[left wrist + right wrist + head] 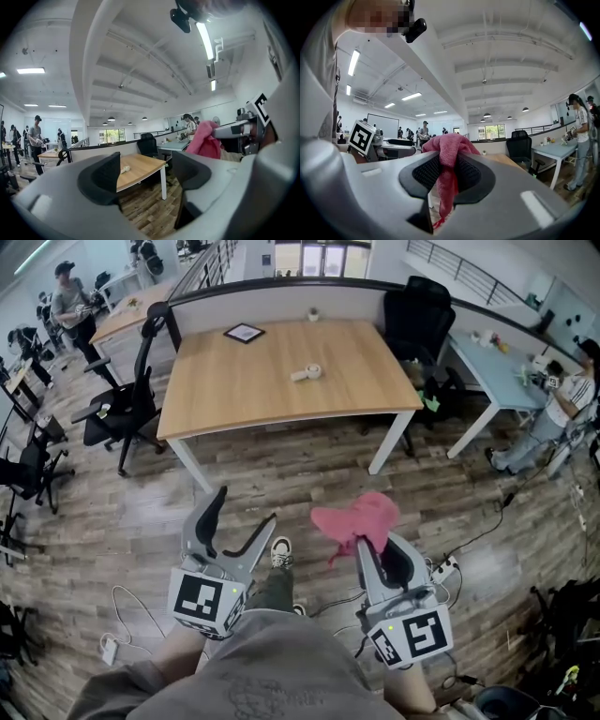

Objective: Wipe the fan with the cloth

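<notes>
A wooden floor fills the near half of the head view. Beyond it stands a long wooden table, backed by a low partition. A black office chair sits at its left end and another black chair at its far right corner.

Both tools are held low and near, pointing level toward the table. The left gripper has its jaws wide apart. Its own view shows only the table and floor through the gap, so it carries nothing. The right gripper is clamped on a pink cloth. The cloth bunches over the jaw tips and a tail hangs down between the pads.

On the table, a small white object lies right of centre. It is probably the fan to be wiped, but it is too small to be sure. It seems to lie on its side, with its long axis running roughly left to right and the right end a little farther away. A dark flat frame lies farther back and to the left.

The white object is well apart from both grippers, straight ahead across open floor. It is a little left of the line the cloth-bearing right gripper points along, and a little right of the left gripper's line. Neither hand looks clearly nearer. Wiping has not begun. I judge the next move to be a walk up to the table, with the cloth arriving across the object's long side and the open left gripper free to steady it.
</notes>
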Action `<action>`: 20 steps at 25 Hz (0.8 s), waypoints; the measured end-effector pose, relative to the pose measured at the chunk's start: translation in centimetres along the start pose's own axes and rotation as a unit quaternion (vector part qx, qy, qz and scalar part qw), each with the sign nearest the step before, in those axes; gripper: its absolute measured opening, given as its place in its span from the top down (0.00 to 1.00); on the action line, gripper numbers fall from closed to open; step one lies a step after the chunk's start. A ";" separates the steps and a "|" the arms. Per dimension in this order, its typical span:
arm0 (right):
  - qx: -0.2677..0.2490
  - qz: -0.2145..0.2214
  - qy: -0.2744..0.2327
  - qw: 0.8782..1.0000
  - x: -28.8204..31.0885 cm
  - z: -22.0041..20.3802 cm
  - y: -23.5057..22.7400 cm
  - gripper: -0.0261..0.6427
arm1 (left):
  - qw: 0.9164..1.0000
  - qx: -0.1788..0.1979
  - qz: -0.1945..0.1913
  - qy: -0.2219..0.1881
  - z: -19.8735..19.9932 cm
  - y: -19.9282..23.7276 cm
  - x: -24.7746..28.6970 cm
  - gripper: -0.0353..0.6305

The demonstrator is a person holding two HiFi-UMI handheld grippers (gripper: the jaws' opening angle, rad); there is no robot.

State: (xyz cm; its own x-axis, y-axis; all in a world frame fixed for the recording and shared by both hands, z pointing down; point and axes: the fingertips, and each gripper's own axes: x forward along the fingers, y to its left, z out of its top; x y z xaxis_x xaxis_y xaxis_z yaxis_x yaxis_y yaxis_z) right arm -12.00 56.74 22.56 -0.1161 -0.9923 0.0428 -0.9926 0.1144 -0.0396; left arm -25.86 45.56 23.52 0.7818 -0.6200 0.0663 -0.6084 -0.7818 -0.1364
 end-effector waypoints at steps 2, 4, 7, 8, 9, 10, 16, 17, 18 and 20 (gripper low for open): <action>0.000 -0.001 0.002 1.000 0.8 -0.1 -0.7 0.83 | 1.000 0.000 0.004 0.004 -0.3 0.5 1.2 0.44; 0.000 -0.003 0.005 1.000 1.7 -0.3 -1.7 0.83 | 1.000 -0.001 0.003 0.005 -0.5 0.9 2.5 0.44; 0.000 -0.007 0.013 1.000 3.4 -0.6 -3.3 0.83 | 1.000 -0.005 -0.001 0.007 -0.6 1.7 4.8 0.44; 0.001 -0.008 0.015 1.000 4.1 -0.7 -3.8 0.83 | 1.000 -0.008 -0.003 0.007 -0.7 2.0 5.5 0.45; 0.002 -0.008 0.017 1.000 4.9 -0.7 -4.3 0.83 | 1.000 -0.011 -0.005 0.008 -0.7 2.3 6.3 0.47; 0.002 -0.008 0.019 1.000 5.6 -0.7 -4.8 0.83 | 1.000 -0.013 -0.006 0.008 -0.8 2.6 7.2 0.47; 0.005 -0.015 0.036 0.999 10.9 -0.9 -8.5 0.83 | 1.000 -0.009 -0.007 0.020 -1.0 5.4 13.0 0.47; 0.005 -0.016 0.039 0.999 12.0 -0.8 -9.0 0.83 | 1.000 -0.008 -0.009 0.024 -1.1 6.1 14.0 0.47; 0.006 -0.018 0.041 0.999 13.2 -0.8 -9.5 0.83 | 1.000 -0.008 -0.010 0.028 -1.3 6.8 15.1 0.47; 0.008 -0.018 0.046 0.999 15.5 -0.8 -10.4 0.83 | 0.999 -0.008 -0.013 0.035 -1.6 8.4 17.2 0.47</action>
State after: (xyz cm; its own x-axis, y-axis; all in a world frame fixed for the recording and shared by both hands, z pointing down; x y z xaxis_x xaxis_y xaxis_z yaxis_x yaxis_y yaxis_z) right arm -3.50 40.17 24.47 -0.0846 -0.9870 0.1369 -0.9955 0.0780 -0.0531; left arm -17.71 28.24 25.09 0.7859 -0.6024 0.1392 -0.5910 -0.7981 -0.1175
